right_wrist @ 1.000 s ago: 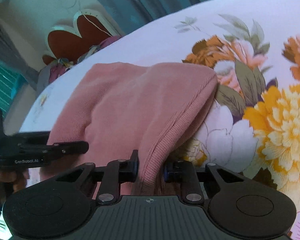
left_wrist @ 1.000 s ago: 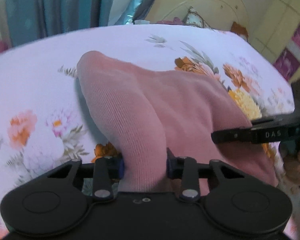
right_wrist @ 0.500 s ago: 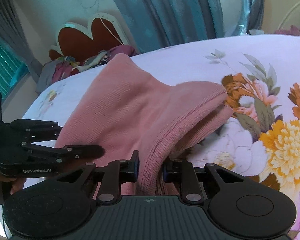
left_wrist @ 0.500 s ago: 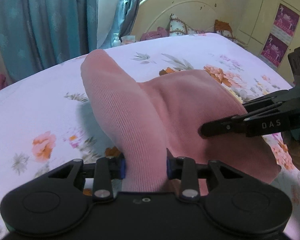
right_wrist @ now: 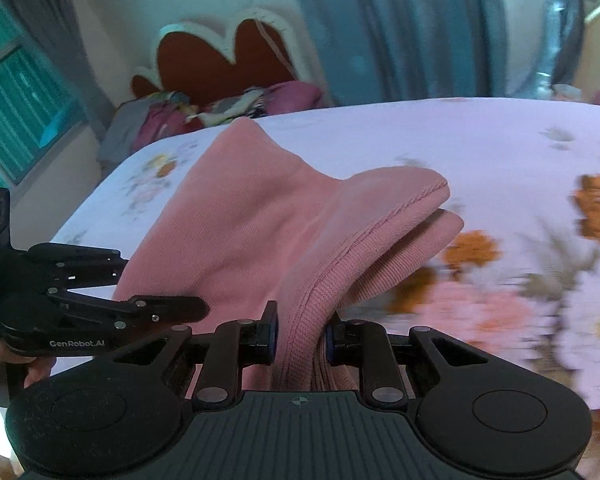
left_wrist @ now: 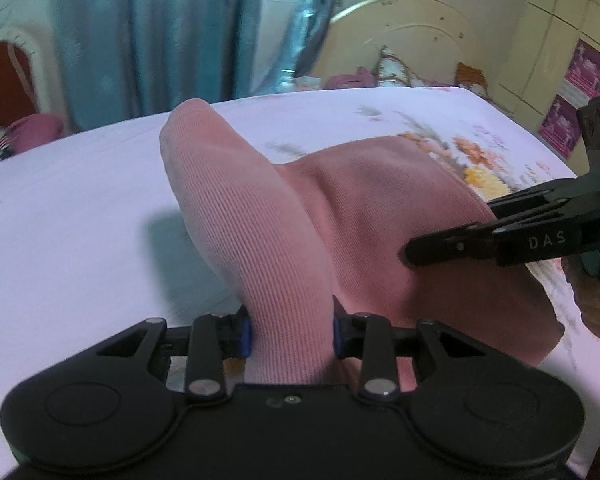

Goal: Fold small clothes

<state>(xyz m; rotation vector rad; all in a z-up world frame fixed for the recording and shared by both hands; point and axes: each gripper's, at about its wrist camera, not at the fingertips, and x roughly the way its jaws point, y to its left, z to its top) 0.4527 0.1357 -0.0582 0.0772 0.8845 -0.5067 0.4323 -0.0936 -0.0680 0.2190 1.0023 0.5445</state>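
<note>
Floral sheets are covering the bed (left_wrist: 80, 240), where a pink knit garment (left_wrist: 380, 208) is hanging lifted, far end trailing on the bed. The left gripper (left_wrist: 290, 330) and right gripper (right_wrist: 298, 336) are each pinching a near edge, jaws closed on cloth. Folding is looking barely begun: the near edge is raised, not yet laid over.

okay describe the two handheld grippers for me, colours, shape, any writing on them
Both are matte black. The left gripper and right gripper each have two rounded lobes with circular discs, silver rivets on linkage bars, and blue pads on the fingertips. The right one's body is ribbed, with a small crosshair mark. Seen side-on, one bears white "DAS" lettering, the other "GenRobot.AI".
</note>
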